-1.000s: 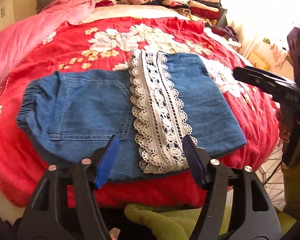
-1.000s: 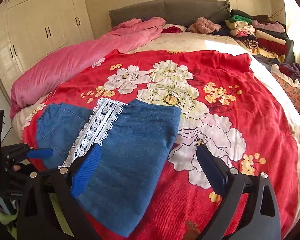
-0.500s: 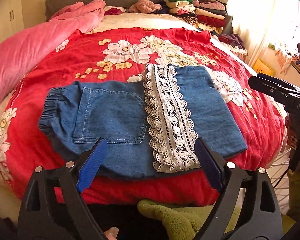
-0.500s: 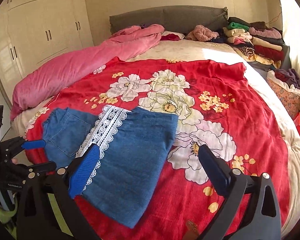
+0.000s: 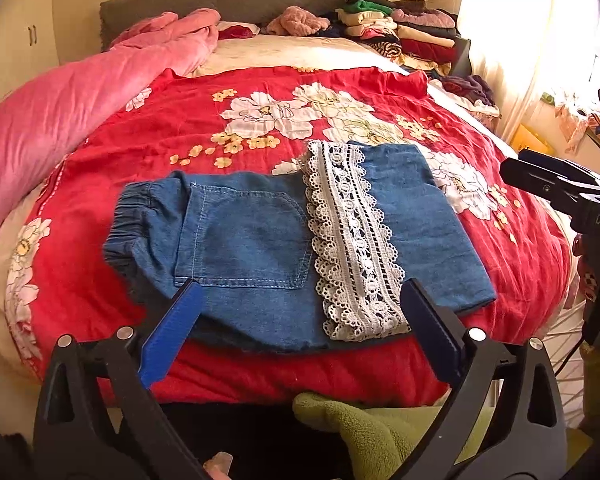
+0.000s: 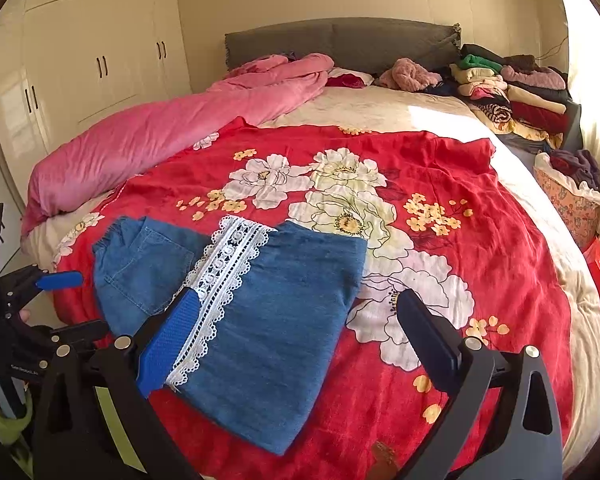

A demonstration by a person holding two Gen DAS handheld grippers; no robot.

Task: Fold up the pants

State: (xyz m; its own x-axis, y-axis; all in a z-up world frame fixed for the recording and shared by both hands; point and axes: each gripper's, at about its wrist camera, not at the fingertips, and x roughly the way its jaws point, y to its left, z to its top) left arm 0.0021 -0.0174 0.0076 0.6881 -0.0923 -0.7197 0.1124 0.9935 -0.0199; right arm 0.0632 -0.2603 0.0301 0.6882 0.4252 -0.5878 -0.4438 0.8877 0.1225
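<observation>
Blue denim pants [image 5: 252,240] with a white lace hem band [image 5: 352,240] lie folded flat on the red floral bedspread [image 5: 260,120], near the bed's front edge. They also show in the right wrist view [image 6: 276,312]. My left gripper [image 5: 300,320] is open and empty, hanging just off the near edge of the pants. My right gripper [image 6: 296,332] is open and empty, above the pants' right half. The right gripper also shows at the right edge of the left wrist view [image 5: 560,188].
A pink duvet [image 6: 172,136] lies along the bed's left side. Stacks of folded clothes [image 6: 512,88] sit at the far right by the grey headboard [image 6: 340,40]. A floral basket [image 6: 572,196] stands right of the bed. White wardrobes [image 6: 92,64] line the left wall.
Both grippers have drawn back and risen from the pants, so more of the bed shows. The pants lie unchanged.
</observation>
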